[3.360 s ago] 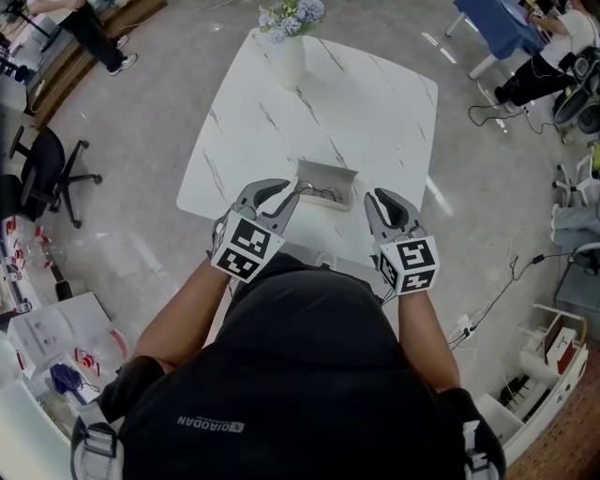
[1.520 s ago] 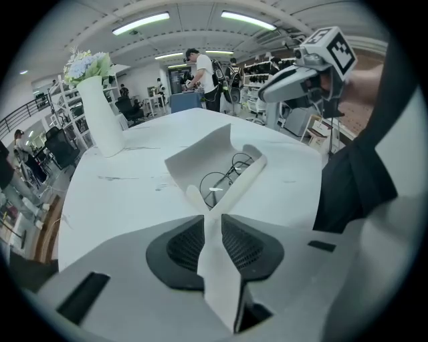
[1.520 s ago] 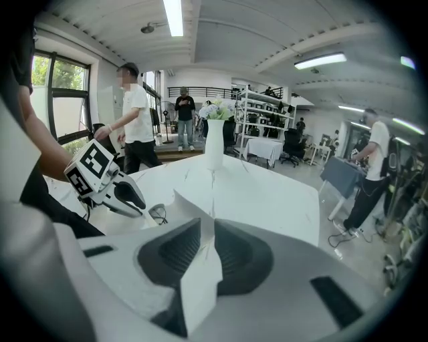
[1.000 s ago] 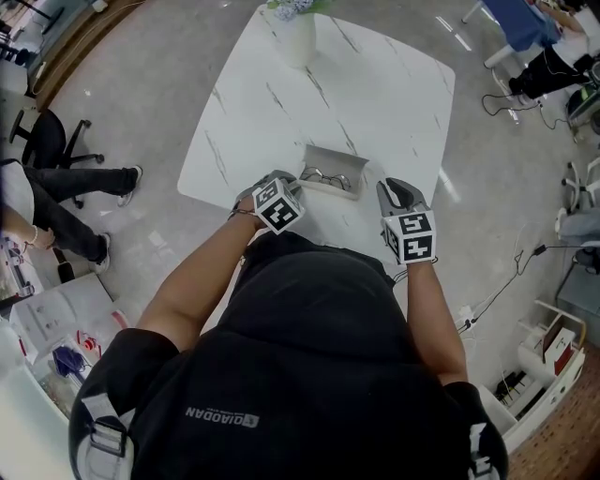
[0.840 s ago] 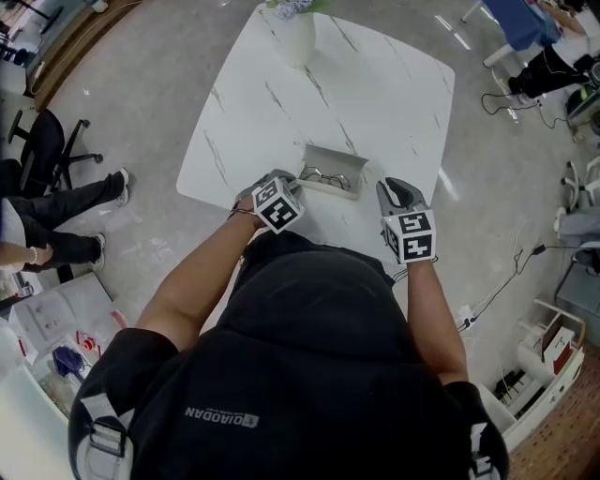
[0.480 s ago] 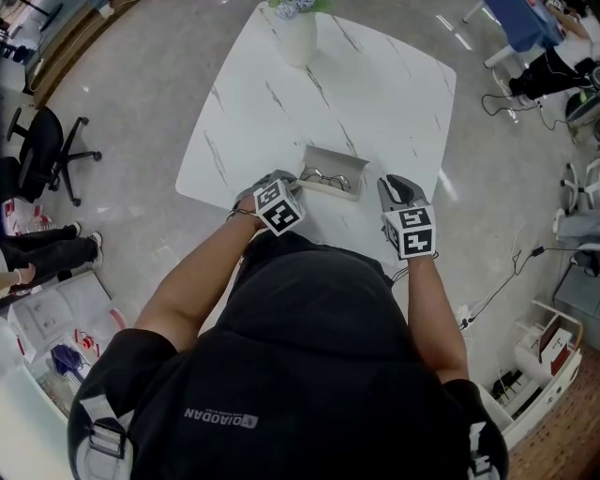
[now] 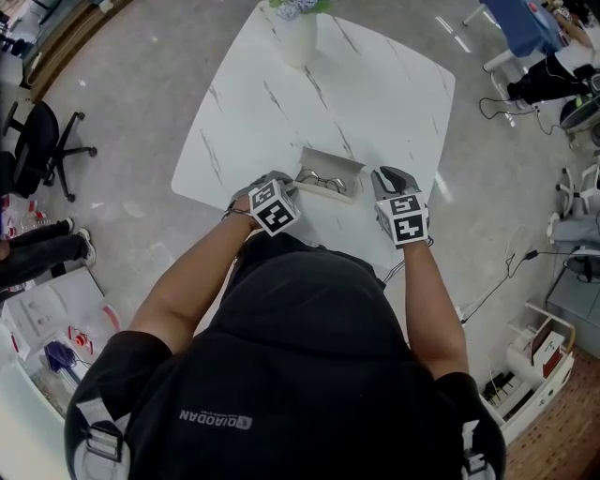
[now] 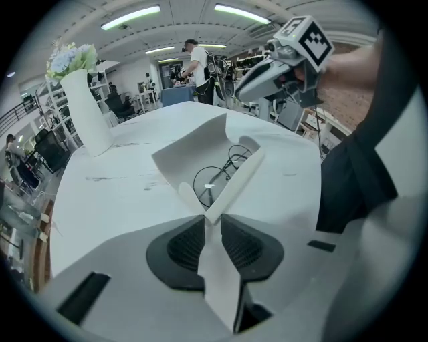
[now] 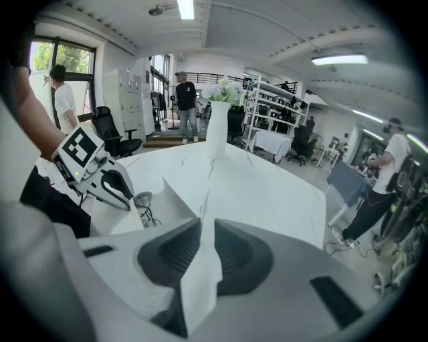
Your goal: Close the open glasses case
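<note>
The white glasses case lies open near the table's front edge, with wire-rimmed glasses inside. My left gripper is shut on a white flap at the case's left end; in the head view the left gripper sits against that end. My right gripper is shut on a white flap at the case's right end, and in the head view the right gripper touches that side. The lid panel stands raised behind the glasses.
A white vase with flowers stands at the far edge of the white marble table. A black office chair is on the floor to the left. People stand in the background. Desks and cables lie to the right.
Since 3.4 s ago both grippers closed in from beside the case and shut on its end flaps. Over the last second the right gripper edged closer to the case; a passer-by left.
</note>
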Available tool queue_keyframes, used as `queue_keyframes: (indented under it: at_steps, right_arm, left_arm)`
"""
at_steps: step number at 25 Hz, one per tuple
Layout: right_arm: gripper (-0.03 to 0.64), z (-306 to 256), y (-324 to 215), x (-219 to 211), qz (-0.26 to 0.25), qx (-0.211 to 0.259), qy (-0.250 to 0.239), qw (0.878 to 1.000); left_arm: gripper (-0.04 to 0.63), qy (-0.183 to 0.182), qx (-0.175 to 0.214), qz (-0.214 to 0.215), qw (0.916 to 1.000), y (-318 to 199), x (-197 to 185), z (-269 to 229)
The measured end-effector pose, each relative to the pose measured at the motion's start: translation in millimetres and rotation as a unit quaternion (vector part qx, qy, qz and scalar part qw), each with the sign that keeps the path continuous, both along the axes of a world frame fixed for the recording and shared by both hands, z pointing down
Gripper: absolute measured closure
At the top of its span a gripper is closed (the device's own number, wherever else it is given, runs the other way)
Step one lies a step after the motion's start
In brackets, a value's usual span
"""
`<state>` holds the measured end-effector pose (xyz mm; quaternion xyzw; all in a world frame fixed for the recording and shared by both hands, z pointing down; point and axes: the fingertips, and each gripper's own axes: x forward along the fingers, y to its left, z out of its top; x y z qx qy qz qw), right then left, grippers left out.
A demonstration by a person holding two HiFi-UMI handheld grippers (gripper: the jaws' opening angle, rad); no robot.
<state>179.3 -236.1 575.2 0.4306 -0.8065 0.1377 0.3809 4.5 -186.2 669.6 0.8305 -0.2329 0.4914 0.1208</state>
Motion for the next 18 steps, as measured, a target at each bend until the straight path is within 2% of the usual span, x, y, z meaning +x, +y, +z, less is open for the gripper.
queue_keyframes:
  at_steps: [5,11,18]
  right_arm:
    - [0.552,5.6,-7.8,-10.4,-0.030,-0.002,0.022,0.999]
    - [0.552,14.6,-6.5,-24.7,-0.115,0.010,0.104,0.988]
    - [0.552,23.3,-10.1,-25.1,-0.123,0.003,0.119,0.985]
  left_arm:
    - [0.515,0.002,0.000,-0.006,1.0000,0.4,-1.2,-0.6]
    - [0.519,0.011,-0.007,-0.014,0.9998,1.4,-0.7,-0.7]
    - [0.520,0.012,-0.005,-0.014,0.9998,0.9,-1.3,-1.0]
